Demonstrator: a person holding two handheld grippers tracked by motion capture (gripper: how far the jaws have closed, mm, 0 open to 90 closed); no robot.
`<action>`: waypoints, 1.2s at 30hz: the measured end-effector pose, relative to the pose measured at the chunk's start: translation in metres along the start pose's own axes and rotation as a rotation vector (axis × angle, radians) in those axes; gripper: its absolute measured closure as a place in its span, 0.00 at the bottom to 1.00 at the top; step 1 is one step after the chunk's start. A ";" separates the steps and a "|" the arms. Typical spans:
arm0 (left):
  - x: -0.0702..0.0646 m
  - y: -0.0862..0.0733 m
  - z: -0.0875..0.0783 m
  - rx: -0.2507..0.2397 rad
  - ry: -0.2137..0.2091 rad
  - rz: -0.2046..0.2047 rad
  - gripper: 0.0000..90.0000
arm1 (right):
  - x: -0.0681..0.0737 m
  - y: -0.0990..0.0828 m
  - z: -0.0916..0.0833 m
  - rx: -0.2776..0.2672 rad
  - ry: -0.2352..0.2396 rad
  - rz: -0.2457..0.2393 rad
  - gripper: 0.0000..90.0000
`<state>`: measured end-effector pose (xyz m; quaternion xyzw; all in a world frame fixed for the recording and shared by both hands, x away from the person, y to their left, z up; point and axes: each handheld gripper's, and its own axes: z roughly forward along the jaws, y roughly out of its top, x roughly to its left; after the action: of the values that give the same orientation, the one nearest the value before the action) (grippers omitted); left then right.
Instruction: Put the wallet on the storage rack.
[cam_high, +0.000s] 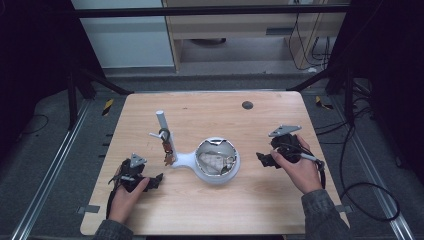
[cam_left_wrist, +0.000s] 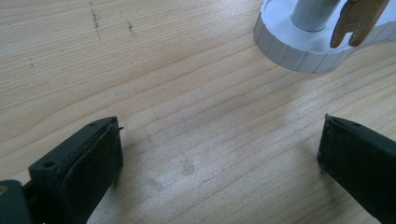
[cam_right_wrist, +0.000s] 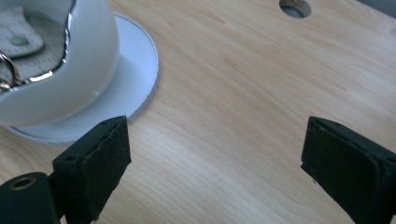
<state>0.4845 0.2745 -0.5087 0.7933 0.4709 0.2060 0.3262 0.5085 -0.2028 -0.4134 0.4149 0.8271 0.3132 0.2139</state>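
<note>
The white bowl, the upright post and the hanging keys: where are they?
white bowl (cam_high: 218, 172): high view, on its front outer wall.
upright post (cam_high: 161, 120): high view, on its upper shaft.
hanging keys (cam_high: 168, 151): high view, on the bunch beside the post.

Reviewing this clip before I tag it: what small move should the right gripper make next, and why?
Probably ease the right gripper on toward the white bowl and up over its rim. Its jaws stand open with only bare table between them, and the bowl sits just beside one jaw, with small items inside. The left gripper rests open near the white stand, so it need not move.
</note>
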 end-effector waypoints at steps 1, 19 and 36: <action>0.000 0.000 0.000 0.000 0.000 0.000 0.00 | -0.001 -0.004 0.002 0.003 0.001 0.001 0.09; 0.000 0.000 0.000 0.000 0.000 0.000 0.00 | -0.013 -0.049 0.033 0.052 0.002 0.110 0.09; 0.000 0.000 0.000 0.002 0.002 0.000 0.00 | -0.028 -0.062 0.051 0.037 -0.035 0.200 0.07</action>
<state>0.4843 0.2744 -0.5085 0.7935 0.4712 0.2063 0.3252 0.5216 -0.2366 -0.4902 0.5045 0.7834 0.3102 0.1884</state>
